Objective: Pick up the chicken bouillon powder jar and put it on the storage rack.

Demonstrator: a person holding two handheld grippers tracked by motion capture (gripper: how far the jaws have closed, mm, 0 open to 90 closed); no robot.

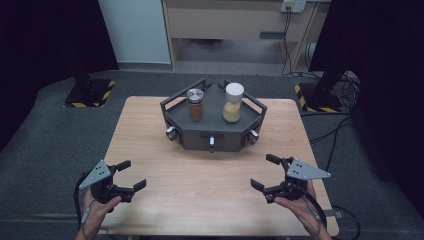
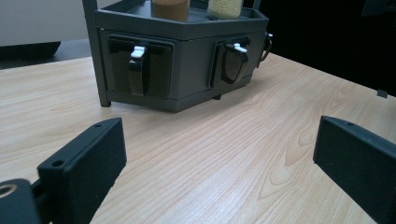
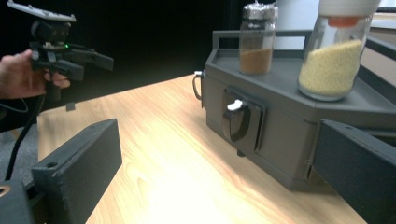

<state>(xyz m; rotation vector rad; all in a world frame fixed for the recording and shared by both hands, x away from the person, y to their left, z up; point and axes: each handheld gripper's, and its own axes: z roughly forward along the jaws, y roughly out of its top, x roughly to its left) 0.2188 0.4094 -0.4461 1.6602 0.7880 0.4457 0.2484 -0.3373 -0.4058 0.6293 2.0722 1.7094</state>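
Two jars: both stand upright on top of a dark grey rack (image 1: 212,131) at the far middle of the wooden table (image 1: 200,200).
Brown jar (image 1: 195,104): metal lid, brown powder inside, on the rack's left half.
Pale jar (image 1: 233,102): white cap, yellowish grains inside, on the rack's right half, apart from the brown jar.
Rack front: three small drawers, each with a loop handle and a white tab (image 2: 138,51).
Left gripper (image 1: 128,176): held in the person's left hand (image 1: 97,207) at the near left of the table, jaws spread wide, holding nothing, well short of the rack.
Right gripper (image 1: 265,172): held in the right hand (image 1: 300,210) at the near right, jaws spread wide, holding nothing, also apart from the rack.
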